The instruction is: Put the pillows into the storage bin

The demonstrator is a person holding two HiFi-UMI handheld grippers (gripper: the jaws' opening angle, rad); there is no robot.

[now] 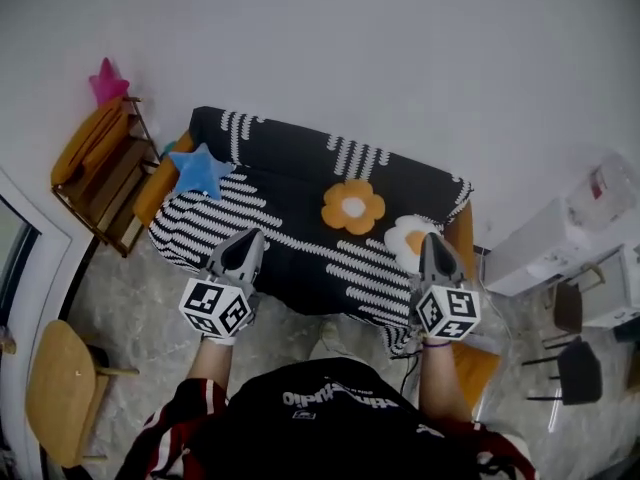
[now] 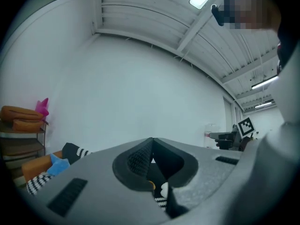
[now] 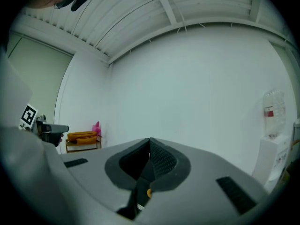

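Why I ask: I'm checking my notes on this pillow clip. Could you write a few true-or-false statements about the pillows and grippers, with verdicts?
1. The blue star pillow lies on the sofa. True.
2. The orange flower pillow is held in the right gripper. False: it lies on the sofa, and that gripper is shut on nothing.
3. A pink star pillow sits on top of the wooden shelf. True.
4. The left gripper is clamped on the blue star pillow. False: its jaws are together and empty, apart from that pillow.
5. The white egg pillow lies on the floor. False: it is on the sofa.
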